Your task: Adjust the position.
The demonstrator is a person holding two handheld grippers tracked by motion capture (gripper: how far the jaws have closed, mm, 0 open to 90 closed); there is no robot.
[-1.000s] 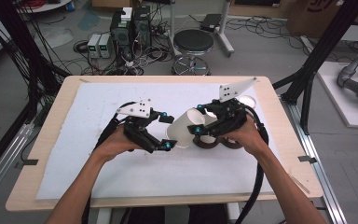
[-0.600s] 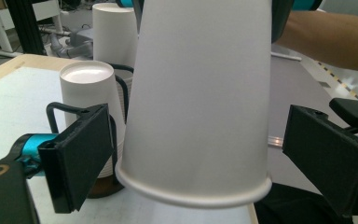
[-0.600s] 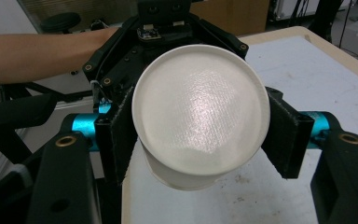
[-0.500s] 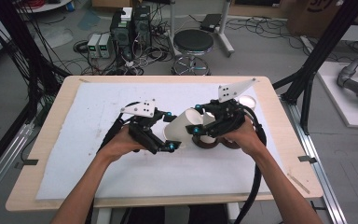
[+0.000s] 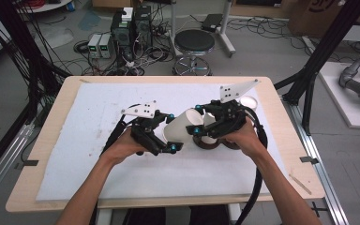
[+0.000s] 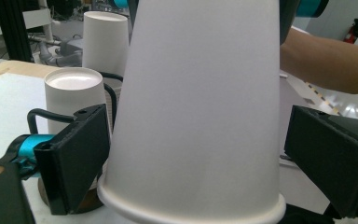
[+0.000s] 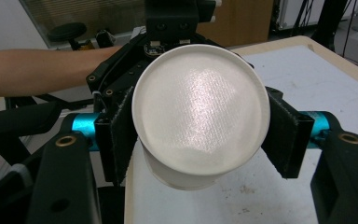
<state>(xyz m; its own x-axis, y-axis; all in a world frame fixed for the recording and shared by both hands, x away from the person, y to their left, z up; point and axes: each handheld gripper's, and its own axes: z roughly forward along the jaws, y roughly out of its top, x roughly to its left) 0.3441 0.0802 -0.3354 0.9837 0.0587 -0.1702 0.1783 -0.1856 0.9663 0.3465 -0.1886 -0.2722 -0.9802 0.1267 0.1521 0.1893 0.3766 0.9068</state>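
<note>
White paper cup (image 5: 182, 131), tapered, held on its side above the white foam mat (image 5: 75, 140) on the wooden table (image 5: 47, 126), between the two hand-held grippers.

Right gripper (image 7: 200, 126): jaws clamped on the narrow base end of the cup, pads pressing both sides; the cup's round bottom faces its camera.

Left gripper (image 6: 196, 158): jaws have just been opening and now stand apart, either side of the cup's wide rim end. The left pad sits very close to the cup wall, the right pad clear of it. No grip there.

Other white paper cups (image 6: 74, 100) stand upside down just behind, on dark round coasters (image 5: 208, 143), near the right hand (image 5: 243, 138).

Risks, as I judge them:
- The cup hangs from one grip at its small end; thin paper may buckle or slip if squeezed unevenly.
- The left jaws withdrawing could catch the rolled rim and pull the cup askew.
- Swinging the cup could knock over the standing cups close by.
</note>
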